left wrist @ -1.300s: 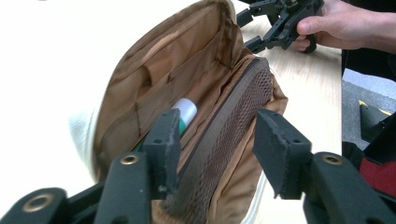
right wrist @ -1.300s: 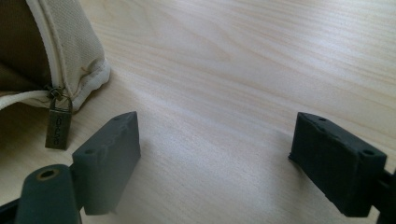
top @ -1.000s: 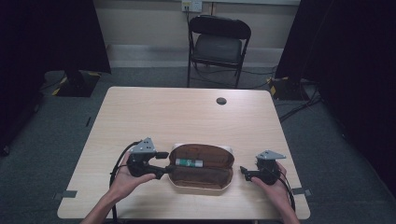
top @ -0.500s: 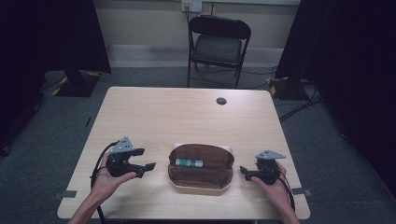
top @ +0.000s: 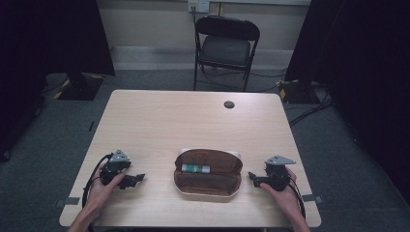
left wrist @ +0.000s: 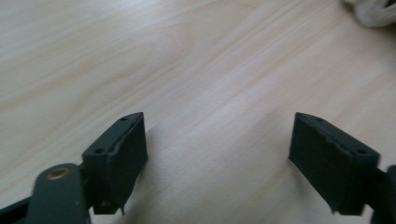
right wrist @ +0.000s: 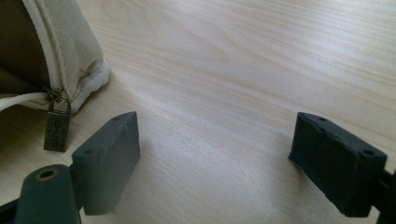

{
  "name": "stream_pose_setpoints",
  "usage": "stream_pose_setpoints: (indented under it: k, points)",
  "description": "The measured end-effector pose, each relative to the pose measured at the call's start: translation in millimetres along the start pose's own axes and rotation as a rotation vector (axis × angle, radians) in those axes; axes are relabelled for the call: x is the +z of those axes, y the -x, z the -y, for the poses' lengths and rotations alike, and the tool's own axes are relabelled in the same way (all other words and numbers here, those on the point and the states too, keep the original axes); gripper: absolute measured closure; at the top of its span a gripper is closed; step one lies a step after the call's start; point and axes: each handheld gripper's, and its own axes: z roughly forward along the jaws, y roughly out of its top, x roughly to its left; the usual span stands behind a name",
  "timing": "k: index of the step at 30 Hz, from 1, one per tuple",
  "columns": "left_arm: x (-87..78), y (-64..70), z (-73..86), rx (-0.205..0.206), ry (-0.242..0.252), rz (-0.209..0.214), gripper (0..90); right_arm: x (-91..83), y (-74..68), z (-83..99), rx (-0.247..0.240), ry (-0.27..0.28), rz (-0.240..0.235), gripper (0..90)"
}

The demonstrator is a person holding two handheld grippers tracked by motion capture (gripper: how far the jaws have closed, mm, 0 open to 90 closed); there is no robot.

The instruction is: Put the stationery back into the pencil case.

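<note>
Pouch (top: 208, 173), unzipped, marker (top: 195, 168) inside, at desk's (top: 193, 121) near edge. My left gripper (top: 138, 178) and right gripper (top: 252, 177) flank it, both gaping, empty. Likely next: zip pull (right wrist: 57, 127).

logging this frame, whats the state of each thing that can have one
pencil case: unzipped, lying open on the table
green and white tube: lying flat inside the case
zipper pull: hanging at the case's end
left gripper: open, holding nothing
right gripper: open, holding nothing
folding chair: unfolded, unoccupied
</note>
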Motion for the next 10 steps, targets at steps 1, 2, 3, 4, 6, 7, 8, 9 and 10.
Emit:
stream_pose_setpoints:
  k: [1, 2, 3, 4, 6, 7, 8, 9, 10]
  points:
    - [2.3, 1.2, 2.6, 0.026, 0.019, -0.036, 17.2, 0.1, 0.0, 0.0, 0.0, 0.001, 0.0, 14.6]
    - [3.6, 0.9, 4.7, 0.024, 0.038, -0.034, 15.1, 0.0, 0.0, 0.0, 0.0, 0.0, 0.0, 14.6]
    - [5.7, 0.4, 7.5, 0.023, 0.072, -0.033, 13.5, 0.0, 0.0, 0.0, 0.0, 0.0, 0.0, 14.7]
    - [6.3, 0.2, 7.8, 0.021, 0.076, -0.035, 11.1, 0.0, 0.0, 0.0, 0.0, 0.0, 0.0, 14.6]
    - [6.4, 0.2, 7.7, 0.021, 0.077, -0.034, 11.0, 0.0, 0.0, 0.1, 0.0, 0.001, -0.001, 14.6]
    - [6.3, 0.2, 7.8, 0.021, 0.075, -0.035, 11.0, 0.0, 0.0, 0.0, 0.0, 0.0, 0.001, 14.6]
    - [6.4, 0.2, 7.8, 0.021, 0.076, -0.035, 11.0, 0.0, 0.0, 0.0, 0.0, 0.0, 0.001, 14.6]
    - [6.4, 0.2, 7.8, 0.02, 0.076, -0.034, 10.9, 0.0, 0.0, 0.1, 0.0, 0.0, 0.0, 14.6]
    - [6.4, 0.2, 7.8, 0.02, 0.076, -0.034, 10.9, 0.1, -0.2, 0.0, 0.001, 0.0, 0.004, 14.1]
